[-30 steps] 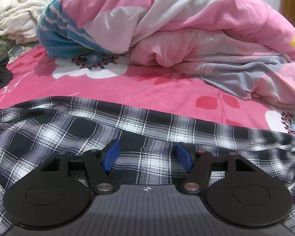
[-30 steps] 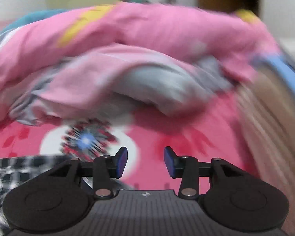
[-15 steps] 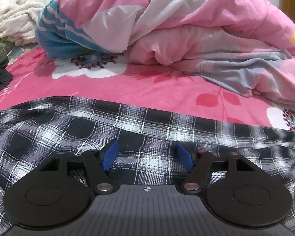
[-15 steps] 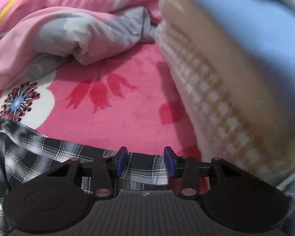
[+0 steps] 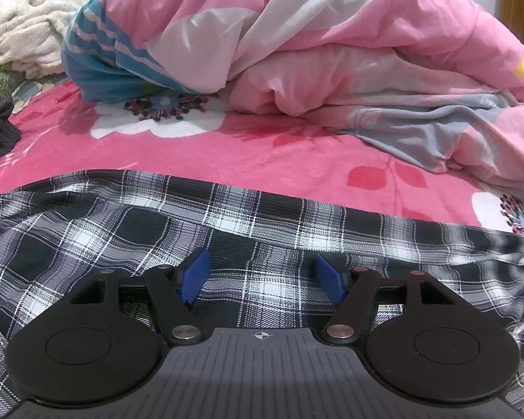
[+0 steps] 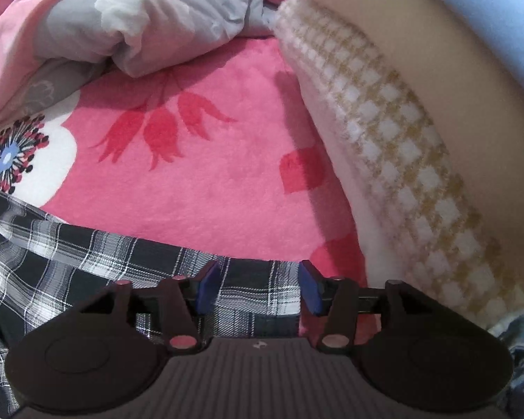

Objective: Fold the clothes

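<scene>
Plaid shirt (image 5: 262, 230), thin and rumpled, on fleecy bedspread (image 5: 227, 153); both hand-held grippers (image 5: 262, 279) (image 6: 258, 289) apparently apart.

Soft, even indoor light fills both wrist views, without glare. In the left wrist view the plaid garment (image 5: 227, 230) and pink bedsheet (image 5: 227, 160) are sharp at centre; the heaped quilt (image 5: 332, 52) casts a faint shadow along its near edge. Fisheye curvature bends the garment's edge and darkens the upper corners. In the right wrist view the folded cream blanket (image 6: 419, 132) at the right edge is out of focus and throws a soft shadow onto the sheet; the blue fabric (image 6: 489, 7) above it smears.
</scene>
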